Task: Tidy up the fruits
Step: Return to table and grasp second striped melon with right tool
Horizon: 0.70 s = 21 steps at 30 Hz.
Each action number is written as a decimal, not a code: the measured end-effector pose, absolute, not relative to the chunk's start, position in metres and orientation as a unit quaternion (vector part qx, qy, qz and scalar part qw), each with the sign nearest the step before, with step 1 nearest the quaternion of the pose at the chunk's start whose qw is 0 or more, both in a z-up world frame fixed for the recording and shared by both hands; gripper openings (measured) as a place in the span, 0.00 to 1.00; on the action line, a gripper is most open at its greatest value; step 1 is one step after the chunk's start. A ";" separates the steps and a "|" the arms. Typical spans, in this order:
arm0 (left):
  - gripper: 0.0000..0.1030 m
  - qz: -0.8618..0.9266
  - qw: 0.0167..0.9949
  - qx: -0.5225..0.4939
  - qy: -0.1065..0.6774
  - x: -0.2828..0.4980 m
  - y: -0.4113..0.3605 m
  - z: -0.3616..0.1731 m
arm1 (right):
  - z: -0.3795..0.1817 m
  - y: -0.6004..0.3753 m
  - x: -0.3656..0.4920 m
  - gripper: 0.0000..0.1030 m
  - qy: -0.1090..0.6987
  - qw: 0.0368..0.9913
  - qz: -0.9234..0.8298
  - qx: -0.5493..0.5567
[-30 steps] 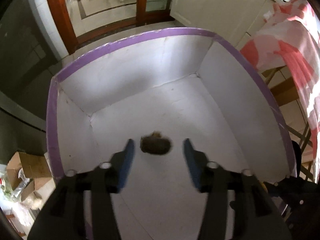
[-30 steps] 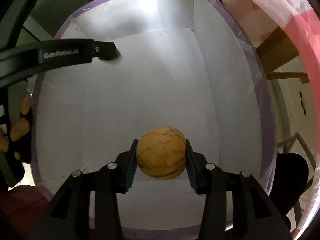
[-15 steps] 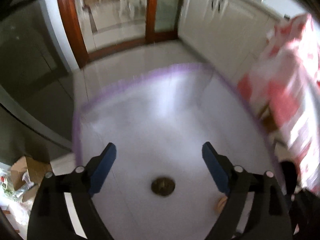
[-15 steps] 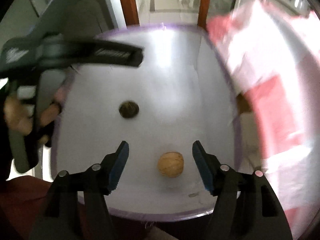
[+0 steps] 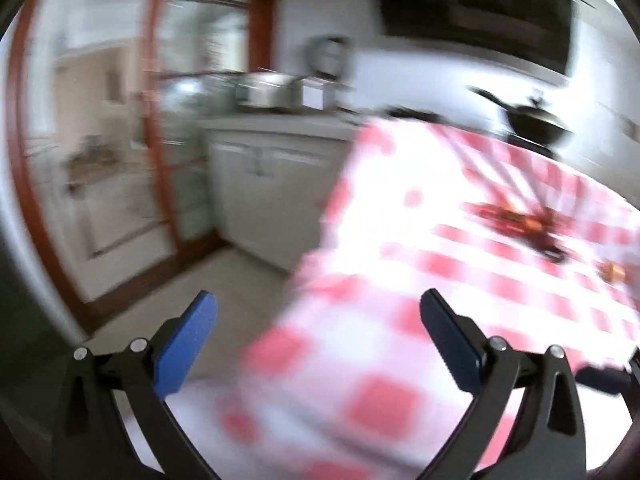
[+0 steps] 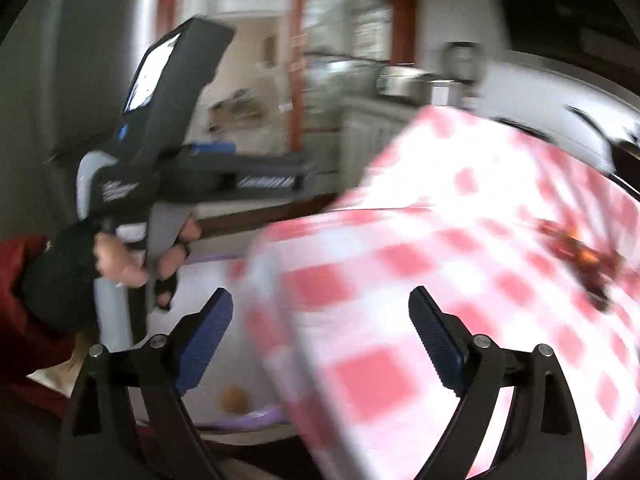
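We're looking along our left gripper [image 5: 318, 318] and its 2 blue fingers [image 5: 186, 344] are spread wide with nothing between them; ahead is blurred kitchen — a red-brown door frame [image 5: 160, 152] at left, white cabinets [image 5: 264, 188] in the middle, then the red-and-white checked tablecloth [image 5: 460, 288] filling the right. On that cloth, far right, we make out a reddish smear of small things [image 5: 516, 220] and 1 orange bit [image 5: 612, 270], too blurred to name.

Over to the right wrist view, and it gives us what the left one can't: our own left hand [image 6: 132, 256], in a dark fingerless glove, gripping the left tool's handle at far left. White lettering runs along the tool's arm, too smeared to read. Low down, between the right gripper's left finger and the cloth, sits the white bin with the purple rim [image 6: 260, 416], and in it 1 round tan fruit [image 6: 234, 400] near the rim. The hanging tablecloth hides the rest of the bin. Our right gripper [image 6: 320, 322] is also splayed wide, holding nothing — the cloth lies beyond its fingertips.
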<state>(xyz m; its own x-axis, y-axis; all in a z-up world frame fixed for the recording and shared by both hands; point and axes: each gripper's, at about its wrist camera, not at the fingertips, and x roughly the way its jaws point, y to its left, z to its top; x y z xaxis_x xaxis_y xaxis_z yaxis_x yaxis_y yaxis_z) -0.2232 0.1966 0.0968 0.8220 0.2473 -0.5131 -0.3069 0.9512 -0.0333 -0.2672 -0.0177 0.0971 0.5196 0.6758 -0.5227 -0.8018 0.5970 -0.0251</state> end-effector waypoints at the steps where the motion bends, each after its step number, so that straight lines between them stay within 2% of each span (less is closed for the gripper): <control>1: 0.99 0.117 0.954 -0.059 0.271 -0.209 0.176 0.094 | 0.096 -0.028 -0.258 0.85 0.240 0.872 0.409 -0.125; 7: 0.99 -0.053 0.928 -0.049 0.365 -0.104 0.068 0.052 | 0.089 -0.151 -0.155 0.84 0.315 0.926 0.208 -0.012; 11: 0.99 -0.119 0.905 -0.065 0.403 -0.063 0.004 0.024 | 0.055 -0.232 -0.090 0.84 0.356 0.929 0.085 0.060; 17: 0.99 -0.151 0.898 -0.062 0.408 -0.048 -0.029 0.013 | 0.016 -0.337 -0.004 0.84 0.390 0.907 -0.034 0.156; 21: 0.99 -0.152 0.891 -0.097 0.416 -0.048 -0.017 0.010 | 0.001 -0.364 0.039 0.84 0.405 0.897 -0.059 0.166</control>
<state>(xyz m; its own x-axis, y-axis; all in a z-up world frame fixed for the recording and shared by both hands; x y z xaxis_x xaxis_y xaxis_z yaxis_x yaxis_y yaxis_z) -0.0478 -0.0168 0.0102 0.6076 -0.3523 -0.7119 0.1902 0.9347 -0.3002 0.0389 -0.3643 0.0007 0.6647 0.0295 -0.7466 0.2397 0.9380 0.2504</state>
